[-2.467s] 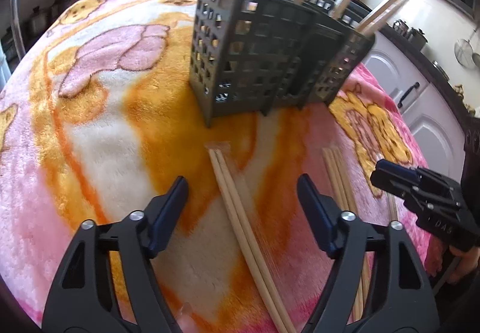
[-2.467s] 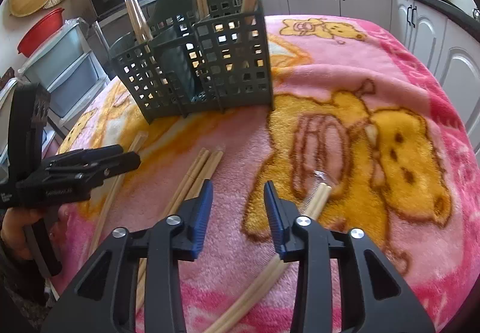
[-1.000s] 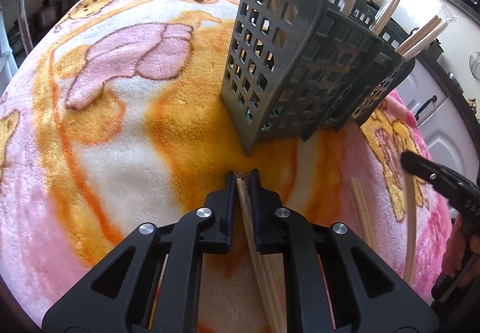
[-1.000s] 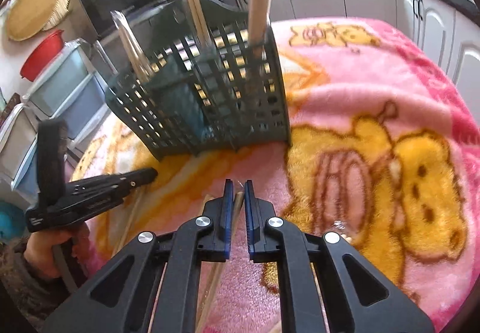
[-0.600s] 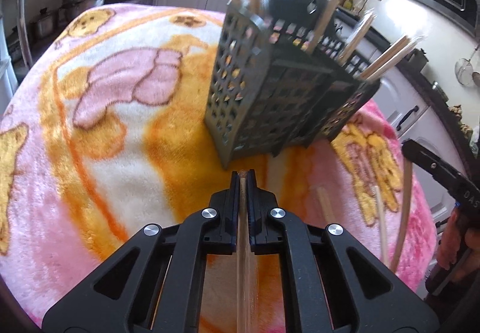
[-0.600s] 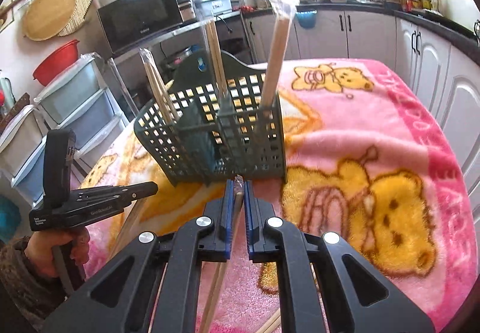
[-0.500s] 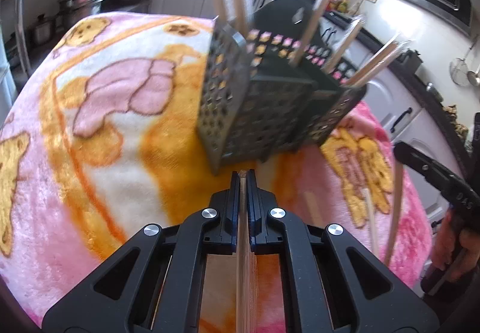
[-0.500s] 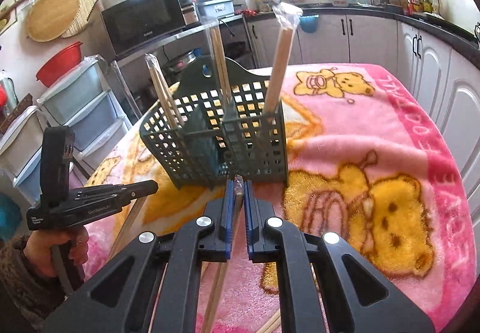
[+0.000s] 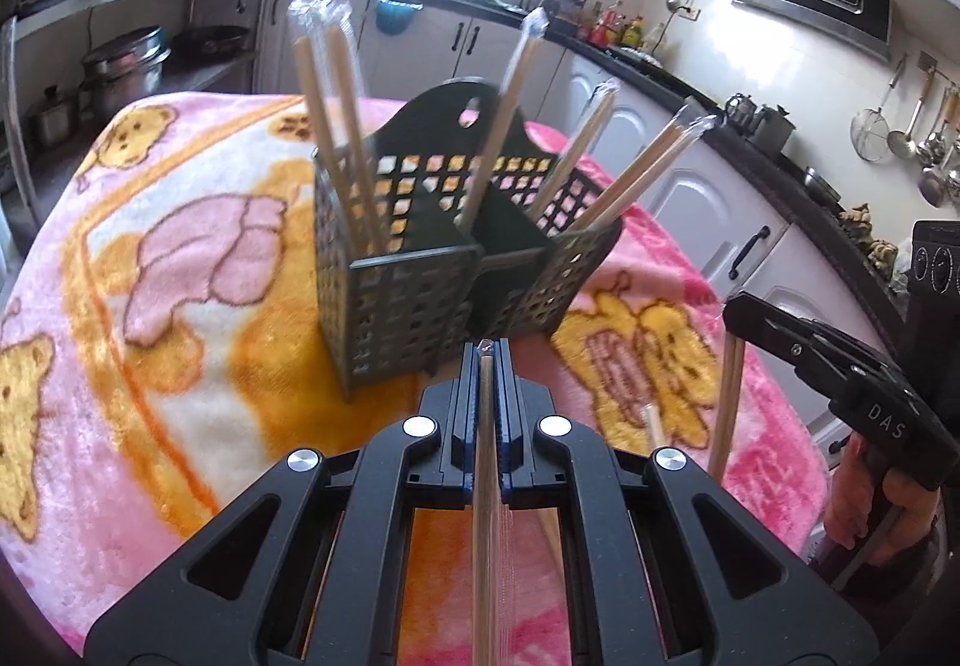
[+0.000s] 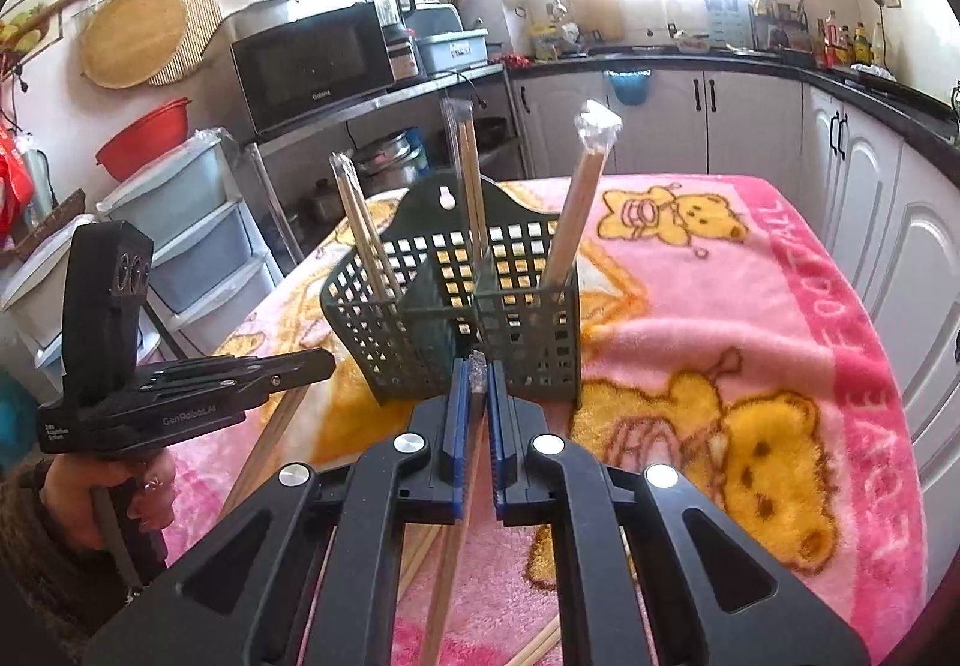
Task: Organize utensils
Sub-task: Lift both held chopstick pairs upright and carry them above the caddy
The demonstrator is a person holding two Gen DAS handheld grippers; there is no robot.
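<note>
A dark green slotted utensil basket (image 9: 414, 306) (image 10: 528, 342) stands upright on the pink and orange blanket (image 9: 180, 306), with several plastic-wrapped chopstick pairs (image 9: 333, 138) (image 10: 576, 210) standing in its compartments. My left gripper (image 9: 486, 360) is shut on a wrapped chopstick pair (image 9: 485, 486), held above the blanket just short of the basket. My right gripper (image 10: 474, 372) is shut on another wrapped chopstick pair (image 10: 453, 546), also raised in front of the basket. Each gripper shows in the other's view, the right (image 9: 735, 309) and the left (image 10: 324, 363), with its sticks hanging down.
Loose chopsticks (image 9: 651, 423) (image 10: 540, 645) lie on the blanket below the grippers. Kitchen cabinets (image 10: 750, 126), a microwave (image 10: 312, 60) and plastic drawers (image 10: 198, 246) surround the table. The blanket drops off at the table edges.
Both grippers closed on chopstick pairs lying on the blanket and lifted them. They now sit higher, looking down into the basket top.
</note>
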